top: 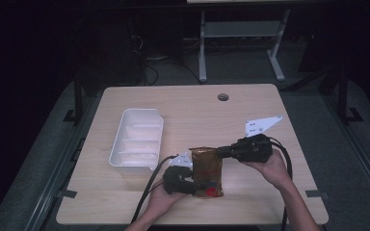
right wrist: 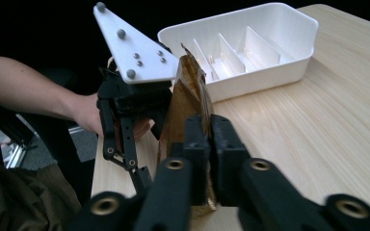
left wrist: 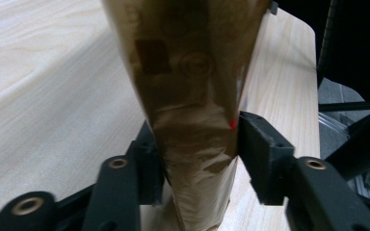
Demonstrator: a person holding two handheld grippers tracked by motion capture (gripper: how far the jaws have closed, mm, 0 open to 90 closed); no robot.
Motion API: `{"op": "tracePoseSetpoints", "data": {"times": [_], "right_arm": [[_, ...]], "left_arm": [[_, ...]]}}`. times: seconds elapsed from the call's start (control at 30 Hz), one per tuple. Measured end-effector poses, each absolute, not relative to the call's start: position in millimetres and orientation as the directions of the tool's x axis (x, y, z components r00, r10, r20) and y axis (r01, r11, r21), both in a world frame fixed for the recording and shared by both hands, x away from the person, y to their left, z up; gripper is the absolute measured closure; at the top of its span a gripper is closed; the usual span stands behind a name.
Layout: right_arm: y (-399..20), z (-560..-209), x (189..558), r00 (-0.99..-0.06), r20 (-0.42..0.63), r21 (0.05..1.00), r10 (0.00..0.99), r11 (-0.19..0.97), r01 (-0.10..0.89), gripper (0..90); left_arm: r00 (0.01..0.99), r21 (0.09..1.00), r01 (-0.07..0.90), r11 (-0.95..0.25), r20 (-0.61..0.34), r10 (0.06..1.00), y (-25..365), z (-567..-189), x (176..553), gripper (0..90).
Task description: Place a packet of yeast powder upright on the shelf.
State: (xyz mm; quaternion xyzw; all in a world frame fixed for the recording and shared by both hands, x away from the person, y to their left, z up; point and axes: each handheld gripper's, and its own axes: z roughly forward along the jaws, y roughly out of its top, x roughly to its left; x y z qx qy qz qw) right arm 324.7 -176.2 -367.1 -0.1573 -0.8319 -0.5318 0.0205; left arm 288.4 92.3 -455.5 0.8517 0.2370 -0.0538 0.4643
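A brown foil pouch (top: pixel 207 168) with a red mark at its near end is held between both grippers above the table's front middle. My left gripper (top: pixel 202 185) is shut on the pouch's near end; in the left gripper view the pouch (left wrist: pixel 192 86) rises between the pinching jaws of that gripper (left wrist: pixel 197 142). My right gripper (top: pixel 220 152) is shut on the pouch's far right edge. In the right gripper view that gripper (right wrist: pixel 206 139) clamps the thin edge of the pouch (right wrist: pixel 185 98), with the left gripper (right wrist: pixel 142 175) just behind it.
A white divided tray (top: pixel 125 144) sits left of the pouch on the wooden table (top: pixel 250 110); the right gripper view shows the tray (right wrist: pixel 289 67) beyond the pouch. A round cable hole (top: pixel 223 97) lies at the table's far edge. Dark floor and desk legs lie beyond.
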Motion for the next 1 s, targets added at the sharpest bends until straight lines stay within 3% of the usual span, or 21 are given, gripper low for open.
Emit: {"op": "tracePoseSetpoints", "data": {"times": [0.03,0.13,0.17,0.2,0.23,0.33,0.53,0.63,0.67,0.9,1.0], "right_arm": [[-176,-367,325,-0.950,0.202,0.878,0.240,0.385,0.284,81.7],[-177,-376,326,-0.939,0.246,0.872,0.239,0.368,0.322,58.6],[-177,-376,326,-0.939,0.246,0.872,0.239,0.368,0.322,58.6],[-175,-382,326,-0.927,0.271,0.861,0.259,0.366,0.354,43.7],[-173,-385,327,-0.921,0.284,0.856,0.267,0.361,0.369,42.6],[-165,-394,326,-0.916,0.304,0.841,0.260,0.379,0.387,44.4],[-156,-396,322,-0.931,0.291,0.842,0.218,0.403,0.358,61.9],[-156,-396,321,-0.930,0.300,0.843,0.212,0.397,0.362,69.9],[-157,-395,321,-0.931,0.303,0.845,0.203,0.394,0.361,75.2],[-153,-388,314,-0.943,0.270,0.850,0.196,0.412,0.329,80.2],[-158,-383,313,-0.943,0.263,0.852,0.203,0.409,0.326,81.2]], "left_arm": [[0.882,0.765,0.454,-0.457,-0.312,0.354,92,-455,288,60.7],[0.883,0.771,0.454,-0.447,-0.322,0.340,93,-454,288,67.1],[0.888,0.775,0.445,-0.449,-0.316,0.334,94,-454,287,67.1],[0.891,0.779,0.436,-0.452,-0.304,0.336,93,-453,285,68.1],[0.893,0.782,0.433,-0.449,-0.301,0.336,93,-453,284,68.3],[0.894,0.784,0.429,-0.448,-0.296,0.337,93,-453,282,69.0],[0.898,0.787,0.419,-0.452,-0.286,0.335,94,-452,281,68.5],[0.896,0.786,0.422,-0.452,-0.287,0.338,95,-453,281,64.5],[0.894,0.787,0.427,-0.445,-0.294,0.337,96,-452,281,59.1],[0.893,0.790,0.420,-0.447,-0.272,0.358,101,-451,277,44.1],[0.893,0.798,0.409,-0.442,-0.250,0.374,105,-448,275,42.0]]}}
